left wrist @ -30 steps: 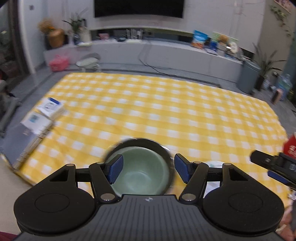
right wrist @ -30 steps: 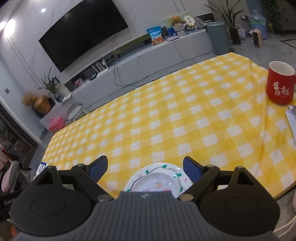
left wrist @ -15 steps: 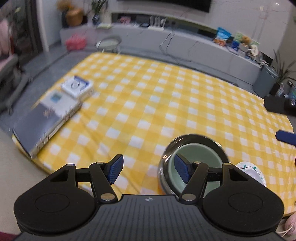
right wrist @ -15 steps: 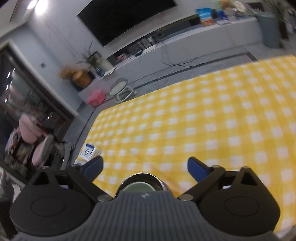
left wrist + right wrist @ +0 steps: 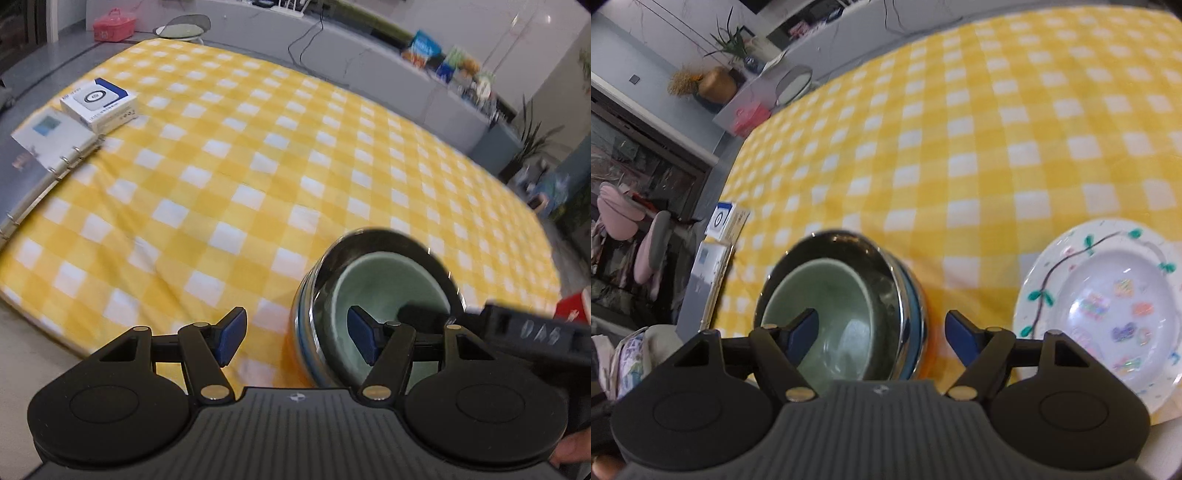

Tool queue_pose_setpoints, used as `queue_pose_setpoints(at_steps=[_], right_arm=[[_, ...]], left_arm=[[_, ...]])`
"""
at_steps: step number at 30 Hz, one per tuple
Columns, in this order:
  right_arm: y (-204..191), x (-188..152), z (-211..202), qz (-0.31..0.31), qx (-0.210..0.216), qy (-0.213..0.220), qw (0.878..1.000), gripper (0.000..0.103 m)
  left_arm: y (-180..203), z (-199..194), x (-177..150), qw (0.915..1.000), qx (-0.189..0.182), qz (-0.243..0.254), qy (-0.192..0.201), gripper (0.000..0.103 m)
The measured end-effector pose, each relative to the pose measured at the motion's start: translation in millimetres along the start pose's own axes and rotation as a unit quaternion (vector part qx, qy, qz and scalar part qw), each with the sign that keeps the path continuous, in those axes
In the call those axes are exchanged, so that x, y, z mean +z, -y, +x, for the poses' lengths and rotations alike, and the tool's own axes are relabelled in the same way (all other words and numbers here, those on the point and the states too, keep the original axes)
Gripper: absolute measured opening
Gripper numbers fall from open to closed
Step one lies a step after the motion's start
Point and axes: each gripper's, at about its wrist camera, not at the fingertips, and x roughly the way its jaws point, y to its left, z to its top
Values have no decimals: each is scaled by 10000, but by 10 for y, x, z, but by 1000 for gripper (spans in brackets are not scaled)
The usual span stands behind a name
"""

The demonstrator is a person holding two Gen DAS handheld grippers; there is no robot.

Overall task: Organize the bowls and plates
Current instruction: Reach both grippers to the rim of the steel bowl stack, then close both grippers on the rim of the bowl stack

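A pale green bowl sits nested inside a steel bowl with a blue band, on the yellow checked cloth near its front edge. My left gripper is open; its two fingers straddle the steel bowl's left wall. My right gripper is open and straddles the steel bowl's right wall, one finger inside the green bowl. A white plate with coloured drawings lies right of the bowls. The right gripper's finger reaches into the bowls from the right.
A ring binder and a white box lie at the cloth's left edge. A red mug shows at the right. The table's front edge is close below the grippers. A low TV cabinet stands beyond the table.
Both grippers have dropped closer to the nested bowls. The right gripper swung left from over the plate to the steel bowl's right wall. The left gripper's fingers now straddle its left wall.
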Motion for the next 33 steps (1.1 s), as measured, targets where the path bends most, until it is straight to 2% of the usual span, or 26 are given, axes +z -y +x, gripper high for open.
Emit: queue_pose_setpoints(at_steps=[2, 9, 12, 15, 18, 21, 22, 26, 33], right_arm=[[52, -4, 80, 138, 81, -128, 9998, 75], [163, -31, 223, 280, 348, -270, 9986, 75], [216, -24, 273, 522, 471, -269, 9972, 71], [258, -5, 296, 646, 566, -274, 9959, 71], [332, -10, 297, 820, 659, -238, 9942, 71], [434, -29, 294, 1102, 792, -225, 9905, 70], [449, -31, 290, 1161, 841, -219, 9894, 70], [419, -65, 277, 1342, 812, -135, 9875, 76], [432, -54, 280, 1308, 856, -193, 9875, 75]], left_arm=[[-28, 46, 11, 9998, -195, -86, 31, 73], [-76, 326, -13, 9987, -281, -199, -369, 73], [-120, 384, -32, 9976, -412, -393, -403, 73], [-206, 413, -38, 9942, -588, -777, -453, 74], [-279, 450, -62, 9906, -745, -1055, -442, 78], [-400, 537, -103, 9823, -1026, -1490, -494, 85], [-442, 560, -122, 9783, -1140, -1661, -491, 84], [-416, 537, -159, 9801, -1057, -1649, -309, 85], [-396, 544, -187, 9788, -1075, -1718, -305, 83]])
